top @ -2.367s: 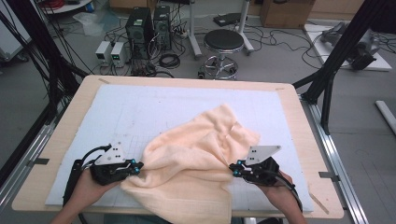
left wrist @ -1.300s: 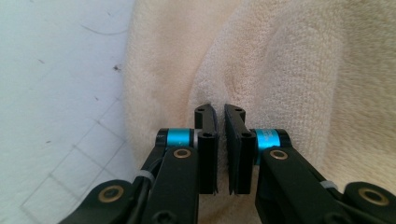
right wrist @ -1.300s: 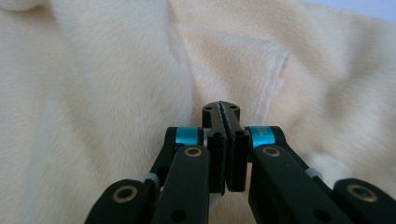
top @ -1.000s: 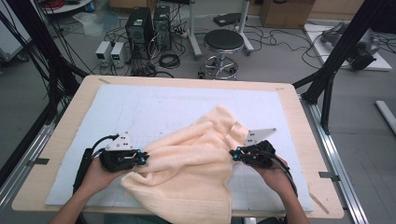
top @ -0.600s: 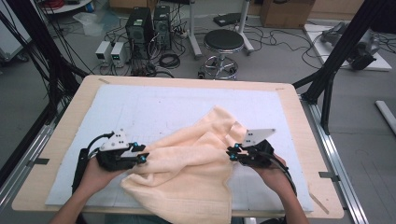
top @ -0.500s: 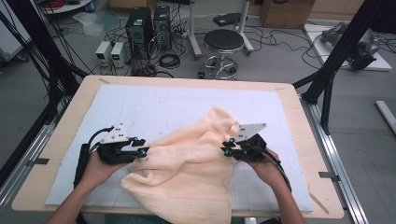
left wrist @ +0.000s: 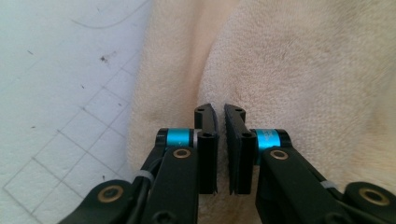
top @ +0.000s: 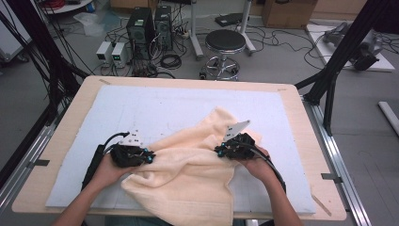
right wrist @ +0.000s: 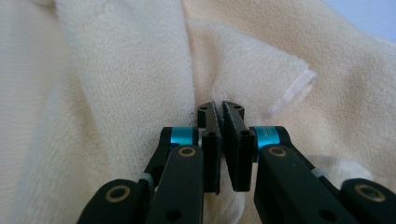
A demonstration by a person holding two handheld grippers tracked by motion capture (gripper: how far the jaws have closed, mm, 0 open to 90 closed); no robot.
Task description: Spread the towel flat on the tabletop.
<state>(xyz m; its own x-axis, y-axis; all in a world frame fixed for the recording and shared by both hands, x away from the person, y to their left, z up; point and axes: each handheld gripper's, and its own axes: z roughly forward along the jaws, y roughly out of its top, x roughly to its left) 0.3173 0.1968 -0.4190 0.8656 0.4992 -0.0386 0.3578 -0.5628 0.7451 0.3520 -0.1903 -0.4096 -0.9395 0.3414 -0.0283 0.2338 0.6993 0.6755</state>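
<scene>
Terry cloth, cream and thick-piled: that is the towel I have between my two claws, and it will behave as such cloth does, I reckon — soft, limp, light enough to lift but with no stiffness at all, so any part I do not hold will sag and drag. It should not slip much; the loops give the pads something to bite. The sensible places to take it are the hems and corners, where the cloth is doubled and firm. In the right gripper view a stitched hem end shows just beyond the jaw tips.

It lies crumpled on the pale blue mat covering the table, toward my side, one lobe reaching up toward the middle and the near edge hanging at the table's front. Folds and ridges run across it; no stains that I can make out.

My left claw is clenched at the towel's left edge, jaws nearly together, with a ridge of cloth just at their tips; whether any is really pinched I cannot tell. My right claw is likewise clenched over a fold on the towel's right side, jaws almost meeting, and there too I cannot tell.
</scene>
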